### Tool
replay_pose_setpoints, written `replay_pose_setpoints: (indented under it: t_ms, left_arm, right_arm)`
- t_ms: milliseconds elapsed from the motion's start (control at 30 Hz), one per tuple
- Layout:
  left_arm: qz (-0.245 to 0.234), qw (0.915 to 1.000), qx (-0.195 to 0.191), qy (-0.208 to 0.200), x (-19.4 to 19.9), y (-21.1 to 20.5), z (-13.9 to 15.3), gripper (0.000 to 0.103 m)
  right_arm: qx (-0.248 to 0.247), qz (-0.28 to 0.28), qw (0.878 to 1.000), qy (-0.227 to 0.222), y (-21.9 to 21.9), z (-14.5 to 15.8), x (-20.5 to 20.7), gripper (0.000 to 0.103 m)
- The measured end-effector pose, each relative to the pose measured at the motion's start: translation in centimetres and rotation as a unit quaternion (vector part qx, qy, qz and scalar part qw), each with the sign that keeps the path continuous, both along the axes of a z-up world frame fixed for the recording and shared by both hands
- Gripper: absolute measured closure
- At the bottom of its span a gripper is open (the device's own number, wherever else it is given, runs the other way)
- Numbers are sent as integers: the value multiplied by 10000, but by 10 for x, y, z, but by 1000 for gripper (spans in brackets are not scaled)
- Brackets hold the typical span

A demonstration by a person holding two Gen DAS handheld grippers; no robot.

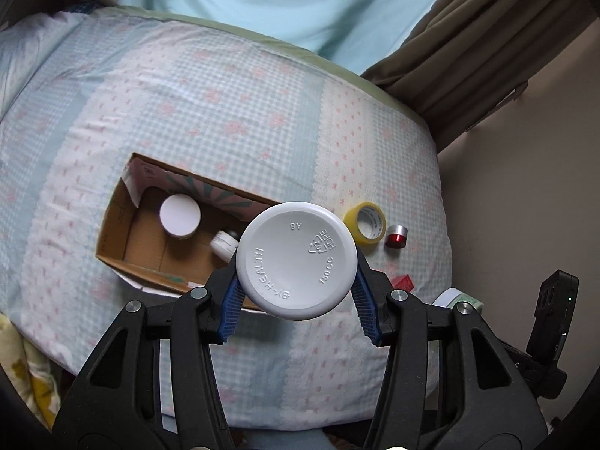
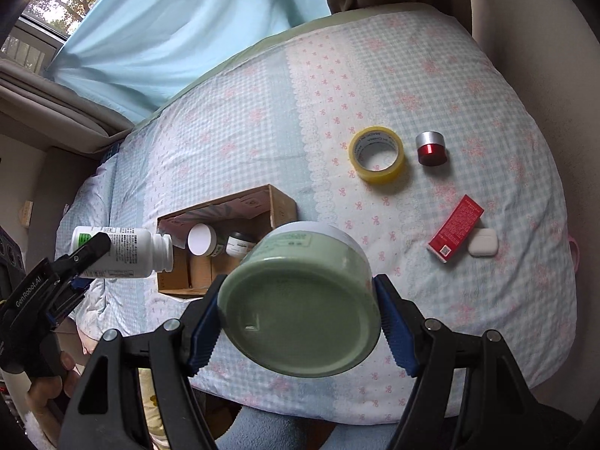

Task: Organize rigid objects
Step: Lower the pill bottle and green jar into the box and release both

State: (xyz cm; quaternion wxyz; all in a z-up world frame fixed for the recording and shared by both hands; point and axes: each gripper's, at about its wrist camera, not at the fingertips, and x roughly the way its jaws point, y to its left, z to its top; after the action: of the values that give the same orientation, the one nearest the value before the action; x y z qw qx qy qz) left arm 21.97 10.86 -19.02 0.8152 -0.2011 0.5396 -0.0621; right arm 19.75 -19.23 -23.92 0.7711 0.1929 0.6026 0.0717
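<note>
Left tongs grip a white bottle above the cardboard box; right tongs clamp a green jar over the bed's near edge.

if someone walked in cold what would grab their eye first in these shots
Each gripper grips a container: the left gripper clamps a white bottle, base toward its camera, and the right gripper clamps a pale green jar. Behind them on the checked bedspread lies an open cardboard box holding two jars, with a yellow tape roll farther right.
</note>
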Motion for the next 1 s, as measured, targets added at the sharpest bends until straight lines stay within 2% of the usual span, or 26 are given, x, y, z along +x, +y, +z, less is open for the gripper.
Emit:
replay_pose_setpoints:
  t_ms: [267, 567, 733, 1000]
  left_arm:
    - [-651, 9976, 36, 215, 5, 84, -26, 56]
    - [-1072, 9915, 513, 535, 28, 151, -72, 56]
    - [-1230, 9874, 685, 720, 42, 161, -96, 56]
    - [-1499, 9766, 1052, 1131, 62, 152, -140, 56]
  right_arm:
    - [-143, -406, 9989, -158, 94, 4, -6, 32]
    - [-254, -578, 9979, 149, 178, -35, 4, 32]
    - [-399, -565, 9971, 328, 199, -62, 10, 32]
    - [-1001, 115, 9938, 473, 215, -105, 31, 32]
